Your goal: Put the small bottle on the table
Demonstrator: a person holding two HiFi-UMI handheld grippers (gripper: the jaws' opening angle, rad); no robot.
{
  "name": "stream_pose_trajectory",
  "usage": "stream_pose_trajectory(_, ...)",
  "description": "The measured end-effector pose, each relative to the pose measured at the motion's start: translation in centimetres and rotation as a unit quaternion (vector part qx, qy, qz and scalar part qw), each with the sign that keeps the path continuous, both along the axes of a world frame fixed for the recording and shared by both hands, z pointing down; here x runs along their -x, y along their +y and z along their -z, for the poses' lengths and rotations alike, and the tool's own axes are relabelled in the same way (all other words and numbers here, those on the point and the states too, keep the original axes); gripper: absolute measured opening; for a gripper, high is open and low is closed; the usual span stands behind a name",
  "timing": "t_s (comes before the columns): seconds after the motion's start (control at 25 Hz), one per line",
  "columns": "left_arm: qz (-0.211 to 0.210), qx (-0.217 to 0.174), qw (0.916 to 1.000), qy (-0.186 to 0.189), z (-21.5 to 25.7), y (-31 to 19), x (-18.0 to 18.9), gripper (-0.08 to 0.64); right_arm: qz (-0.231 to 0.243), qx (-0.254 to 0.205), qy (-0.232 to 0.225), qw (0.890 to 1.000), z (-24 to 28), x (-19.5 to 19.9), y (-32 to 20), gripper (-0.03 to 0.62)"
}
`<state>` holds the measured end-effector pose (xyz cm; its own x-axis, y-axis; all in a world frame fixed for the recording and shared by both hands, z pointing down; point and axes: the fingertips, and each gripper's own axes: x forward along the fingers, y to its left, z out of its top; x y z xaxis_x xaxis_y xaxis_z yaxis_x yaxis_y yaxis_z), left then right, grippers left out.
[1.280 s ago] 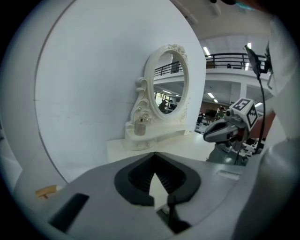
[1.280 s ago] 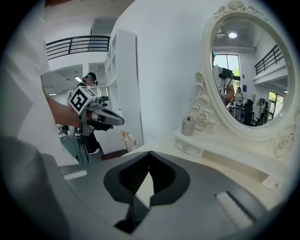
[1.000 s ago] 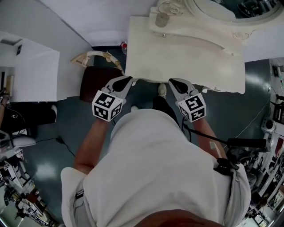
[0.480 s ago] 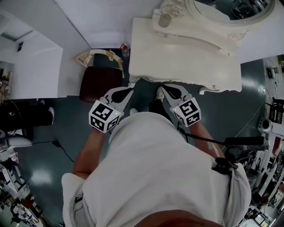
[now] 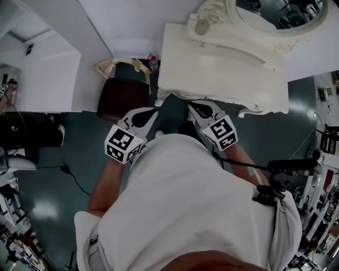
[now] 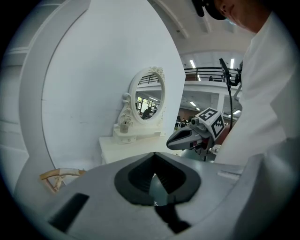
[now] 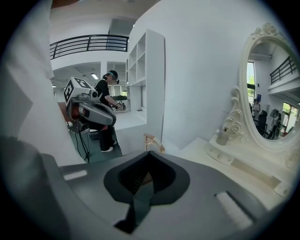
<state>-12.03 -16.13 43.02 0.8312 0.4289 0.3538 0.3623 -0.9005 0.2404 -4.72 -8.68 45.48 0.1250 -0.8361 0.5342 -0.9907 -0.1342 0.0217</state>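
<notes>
A small clear bottle with a red cap point(image 5: 153, 62) stands on the floor between the chair and the white dressing table point(image 5: 222, 63). A small pale jar point(image 5: 201, 27) sits on the table's raised shelf by the mirror, and the jar point(image 6: 124, 125) point(image 7: 222, 137) shows in both gripper views. My left gripper point(image 5: 151, 112) point(image 6: 153, 154) hangs in front of the table's left corner, shut and empty. My right gripper point(image 5: 193, 108) point(image 7: 149, 153) is beside it under the table's front edge, also shut with nothing in it. Neither touches the bottle.
A chair with a dark red seat point(image 5: 122, 99) and a pale curved back point(image 5: 119, 66) stands left of the table. An oval mirror point(image 5: 275, 13) tops the table. White shelving point(image 5: 39, 79) is at the left, where a person point(image 7: 105, 117) stands. Cables point(image 5: 71, 172) and gear lie around.
Both grippers have drawn back a little from the table's front edge and come closer together. The bottle on the floor has come into fuller view. Both stay shut.
</notes>
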Motion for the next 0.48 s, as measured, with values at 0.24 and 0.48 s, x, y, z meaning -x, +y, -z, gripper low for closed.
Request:
stream_pose_trajectory(0.24, 0.008, 0.000, 1.0000, -0.005, -0.12, -0.42, 0.52, 0.002, 0.008, 0.001, 0.000, 1.000, -0.16, 0.67, -0.21, 0.000)
stream_pose_trajectory(0.48, 0.000, 0.000, 0.9999, -0.011, -0.66, -0.04, 0.18, 0.002, 0.001, 0.001, -0.005, 1.000, -0.78, 0.73, 0.19, 0.000)
